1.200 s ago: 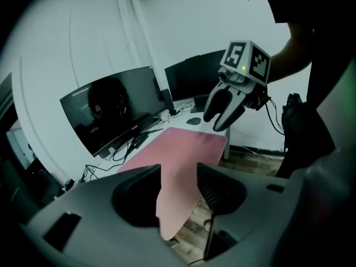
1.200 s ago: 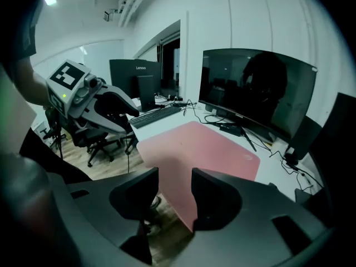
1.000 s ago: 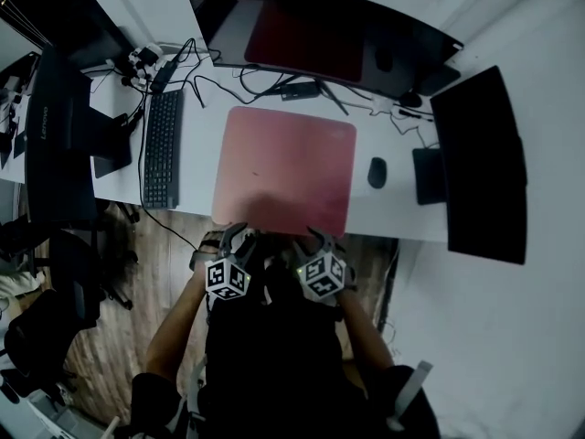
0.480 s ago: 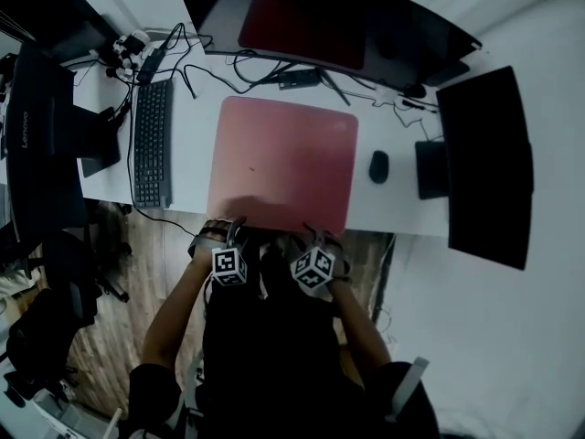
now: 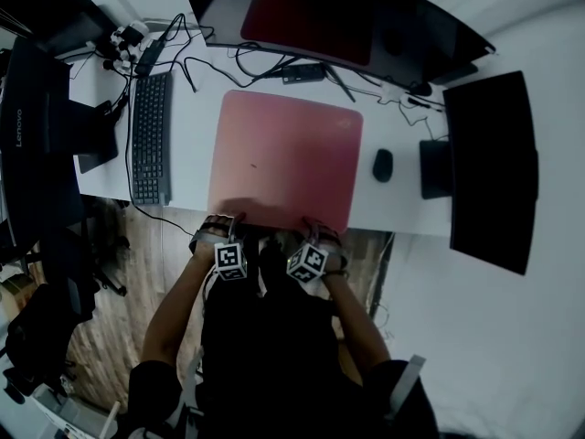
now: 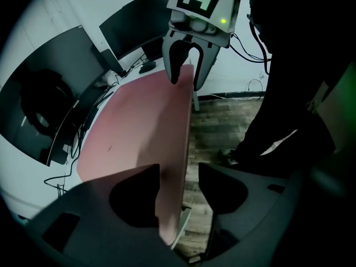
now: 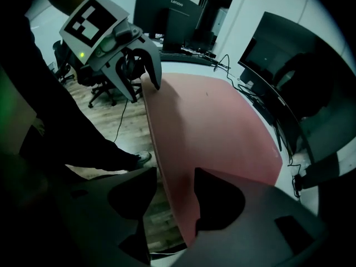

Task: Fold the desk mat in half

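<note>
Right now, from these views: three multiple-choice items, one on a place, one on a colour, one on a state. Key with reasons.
1. In the head view, where does the keyboard lie relative to the desk mat?
A) left of it
B) right of it
C) on top of it

2. What colour is the desk mat?
A) blue
B) green
C) pinkish red

3. How do the left tongs and right tongs stand?
A) shut on the mat
B) open, astride the mat's near edge
C) shut, empty, away from the mat

Key:
1 A: the keyboard sits apart from the mat, off its left side.
2 C: the mat shows pinkish red in every view.
3 B: each gripper view shows the edge between parted jaws, which have just been opening and are not pinching it.
</note>
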The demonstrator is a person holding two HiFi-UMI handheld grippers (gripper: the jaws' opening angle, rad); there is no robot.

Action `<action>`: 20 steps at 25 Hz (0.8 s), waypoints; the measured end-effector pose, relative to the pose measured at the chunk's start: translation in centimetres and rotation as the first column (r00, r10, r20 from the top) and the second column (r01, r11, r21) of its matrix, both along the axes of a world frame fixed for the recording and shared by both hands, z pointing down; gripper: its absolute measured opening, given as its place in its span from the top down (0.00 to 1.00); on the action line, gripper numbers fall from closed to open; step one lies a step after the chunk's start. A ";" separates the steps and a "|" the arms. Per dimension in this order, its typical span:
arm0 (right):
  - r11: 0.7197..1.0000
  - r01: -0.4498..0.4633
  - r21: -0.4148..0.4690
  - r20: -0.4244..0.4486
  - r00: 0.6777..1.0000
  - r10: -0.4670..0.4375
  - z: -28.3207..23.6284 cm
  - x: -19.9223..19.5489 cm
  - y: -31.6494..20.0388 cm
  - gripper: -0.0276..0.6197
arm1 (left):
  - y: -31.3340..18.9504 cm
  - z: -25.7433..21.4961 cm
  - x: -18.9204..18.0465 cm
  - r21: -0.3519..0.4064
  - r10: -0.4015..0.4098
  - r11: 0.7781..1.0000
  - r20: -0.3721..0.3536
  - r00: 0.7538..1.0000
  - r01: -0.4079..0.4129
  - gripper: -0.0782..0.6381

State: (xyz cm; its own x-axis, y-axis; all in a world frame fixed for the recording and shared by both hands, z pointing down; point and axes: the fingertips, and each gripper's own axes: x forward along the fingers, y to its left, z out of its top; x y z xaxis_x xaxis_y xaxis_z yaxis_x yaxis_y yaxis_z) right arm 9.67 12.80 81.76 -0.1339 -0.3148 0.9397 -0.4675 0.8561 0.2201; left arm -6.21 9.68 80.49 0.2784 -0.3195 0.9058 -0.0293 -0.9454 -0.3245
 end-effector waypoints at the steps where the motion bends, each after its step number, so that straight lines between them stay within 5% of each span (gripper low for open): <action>1: 1.000 0.012 0.003 -0.014 1.000 -0.012 0.3 0.0 0.0 0.65 | 0.0 0.1 0.1 0.000 0.001 1.000 -0.002 1.000 -0.001 0.59; 10: 0.994 0.082 0.067 -0.111 0.991 -0.074 0.5 0.4 -0.7 0.68 | -0.8 0.1 0.1 0.047 0.004 0.999 -0.028 1.000 -0.002 0.67; 20: 0.997 0.068 -0.031 -0.042 0.997 -0.069 -0.1 0.3 -0.7 0.77 | -0.1 1.2 -0.2 0.004 0.012 1.000 -0.031 0.999 -0.011 0.71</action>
